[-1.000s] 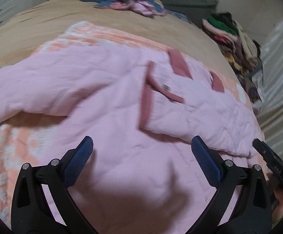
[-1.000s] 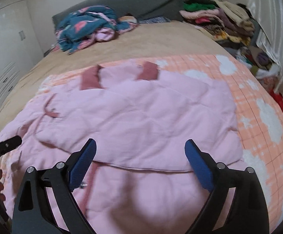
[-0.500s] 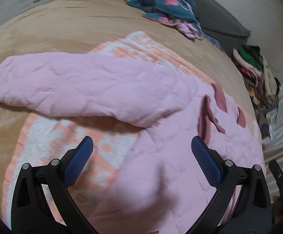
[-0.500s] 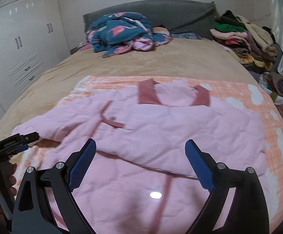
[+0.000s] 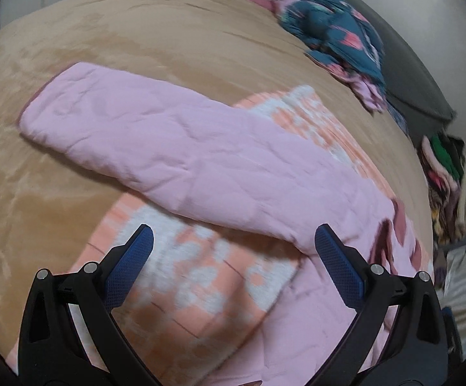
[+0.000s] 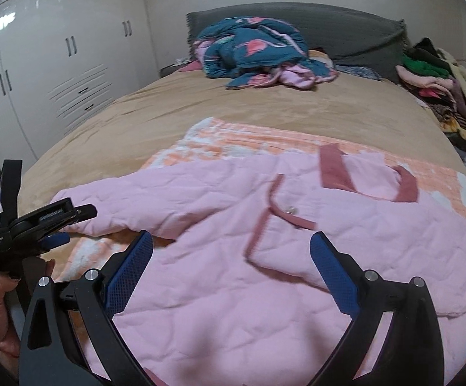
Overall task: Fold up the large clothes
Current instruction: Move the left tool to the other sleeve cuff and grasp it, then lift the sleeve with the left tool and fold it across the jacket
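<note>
A large pink quilted jacket (image 6: 329, 251) with dark pink trim lies spread on an orange and white blanket (image 6: 249, 138) on the bed. Its right half is folded over the front. One sleeve (image 5: 156, 141) stretches out to the left onto the tan bedspread. My left gripper (image 5: 233, 241) is open and empty, hovering above the blanket just short of the sleeve; it also shows at the left of the right wrist view (image 6: 49, 225). My right gripper (image 6: 231, 247) is open and empty above the jacket's body.
A crumpled teal and pink garment (image 6: 252, 51) lies near the grey headboard (image 6: 345, 32). A pile of mixed clothes (image 6: 442, 87) sits along the bed's right side. White wardrobes (image 6: 56, 74) stand to the left. The tan bedspread (image 6: 201, 103) stretches between.
My left gripper has swung left, from over the jacket's body to the outstretched sleeve. My right gripper has drawn back and turned left, so the whole jacket shows.
</note>
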The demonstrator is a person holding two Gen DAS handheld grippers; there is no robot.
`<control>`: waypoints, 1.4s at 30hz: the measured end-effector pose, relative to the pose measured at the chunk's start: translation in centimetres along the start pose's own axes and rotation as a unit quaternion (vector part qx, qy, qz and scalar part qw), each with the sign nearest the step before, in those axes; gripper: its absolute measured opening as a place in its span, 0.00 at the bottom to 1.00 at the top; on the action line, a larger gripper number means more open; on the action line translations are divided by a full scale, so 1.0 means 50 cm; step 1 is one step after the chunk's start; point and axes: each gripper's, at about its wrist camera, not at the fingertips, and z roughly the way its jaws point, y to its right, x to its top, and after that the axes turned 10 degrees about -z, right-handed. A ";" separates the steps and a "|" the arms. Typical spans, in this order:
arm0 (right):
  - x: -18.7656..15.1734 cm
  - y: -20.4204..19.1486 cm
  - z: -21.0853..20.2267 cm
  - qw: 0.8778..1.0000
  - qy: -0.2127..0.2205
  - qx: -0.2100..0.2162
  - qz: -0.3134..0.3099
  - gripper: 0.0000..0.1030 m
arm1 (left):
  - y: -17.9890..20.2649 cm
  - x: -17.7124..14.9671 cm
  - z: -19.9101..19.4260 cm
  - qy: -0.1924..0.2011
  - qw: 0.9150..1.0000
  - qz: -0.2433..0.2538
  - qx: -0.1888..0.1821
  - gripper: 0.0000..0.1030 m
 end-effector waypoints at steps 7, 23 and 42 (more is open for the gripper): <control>0.028 -0.073 0.054 0.999 -0.015 0.023 -0.032 0.95 | -0.077 0.042 0.015 0.005 0.997 -0.066 0.025 0.92; -0.012 -0.072 0.086 0.999 -0.021 0.034 -0.026 0.95 | -0.234 0.136 0.095 0.029 0.980 -0.197 0.018 0.91; -0.174 0.165 -0.106 0.995 0.007 -0.060 0.076 0.95 | -0.087 0.170 -0.051 0.109 0.988 -0.076 -0.084 0.17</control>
